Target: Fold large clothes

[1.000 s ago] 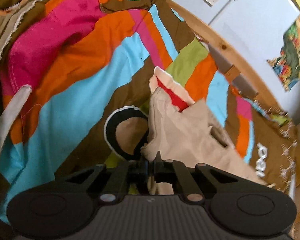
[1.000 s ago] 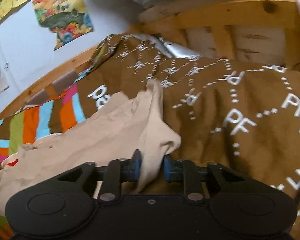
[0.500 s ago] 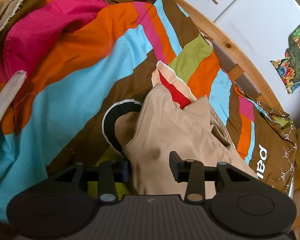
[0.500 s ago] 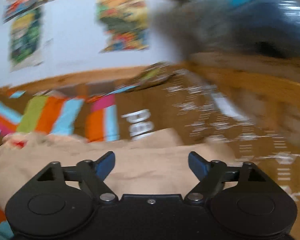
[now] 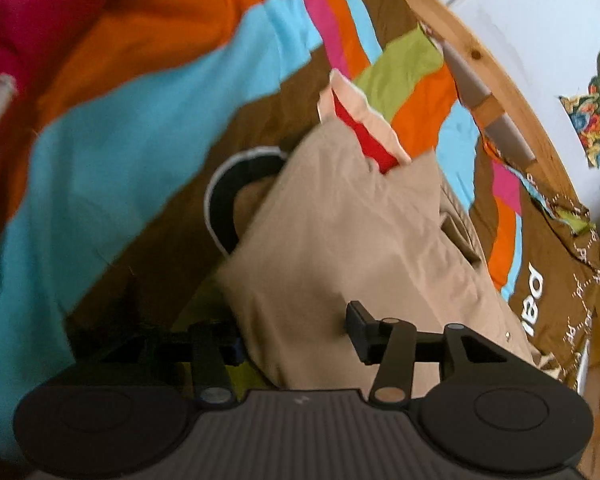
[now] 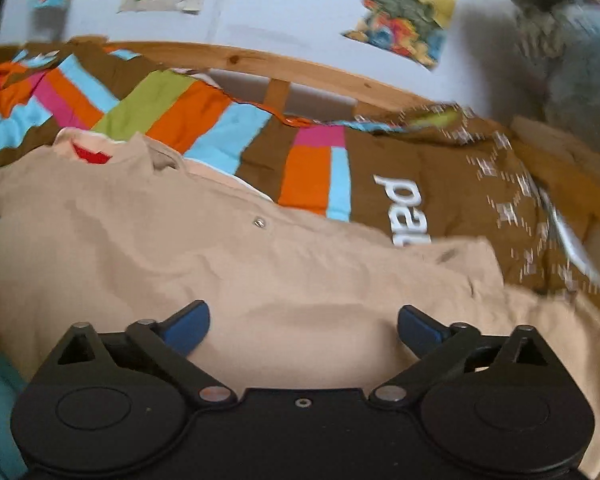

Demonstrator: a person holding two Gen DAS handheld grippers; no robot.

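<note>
A beige garment (image 5: 352,232) with a red and cream inner part (image 5: 360,128) lies folded flat on the striped bedspread (image 5: 140,128). My left gripper (image 5: 296,336) hovers open over its near edge, fingers apart, holding nothing. In the right wrist view the same beige garment (image 6: 220,264) spreads across the bed, a metal snap (image 6: 259,223) showing on it. My right gripper (image 6: 302,326) is wide open just above the cloth, blue pads (image 6: 188,322) apart, nothing between them.
A wooden bed rail (image 6: 284,68) runs along the far side below a pale wall with colourful posters (image 6: 408,16). A brown cover with white lettering (image 6: 440,200) lies at the right end. A blurred grey shape (image 6: 580,60) stands at the far right.
Both grippers were shut on the beige garment a second ago; they have let go and opened wide. The garment now lies flat. The right gripper has swung left toward the wall.
</note>
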